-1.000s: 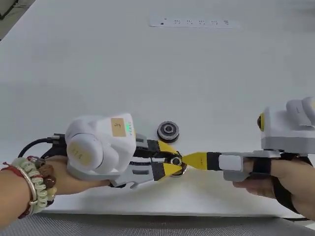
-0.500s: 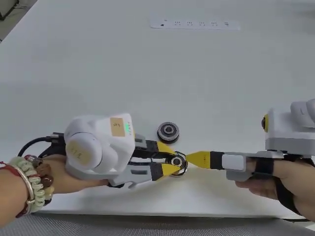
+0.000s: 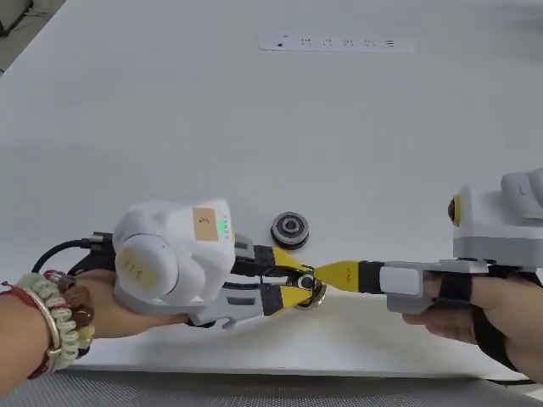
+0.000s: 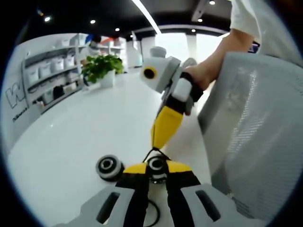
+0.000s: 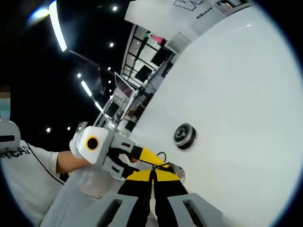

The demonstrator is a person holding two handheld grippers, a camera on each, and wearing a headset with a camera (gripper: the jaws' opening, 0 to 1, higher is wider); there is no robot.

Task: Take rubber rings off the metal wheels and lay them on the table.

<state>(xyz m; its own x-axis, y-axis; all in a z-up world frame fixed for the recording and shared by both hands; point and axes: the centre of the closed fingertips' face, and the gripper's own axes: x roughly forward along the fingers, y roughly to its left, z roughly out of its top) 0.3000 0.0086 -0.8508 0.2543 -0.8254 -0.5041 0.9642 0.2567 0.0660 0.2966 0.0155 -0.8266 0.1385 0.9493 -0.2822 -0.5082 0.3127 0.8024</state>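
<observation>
**White workbench** (image 3: 254, 127), plain and matte, with a power strip (image 3: 335, 41) near its far edge. The left gripper view shows wall shelves (image 4: 52, 71), a potted plant (image 4: 100, 66), a ceiling strip light (image 4: 147, 16) and a grey mesh chair back (image 4: 255, 132). By the near edge, the left gripper (image 3: 297, 283) clamps a metal wheel (image 4: 157, 165). The right gripper (image 3: 329, 275), jaws pressed together, pinches the wheel's thin black rubber ring (image 4: 152, 152). A second wheel (image 3: 290, 228) lies just beside them.
</observation>
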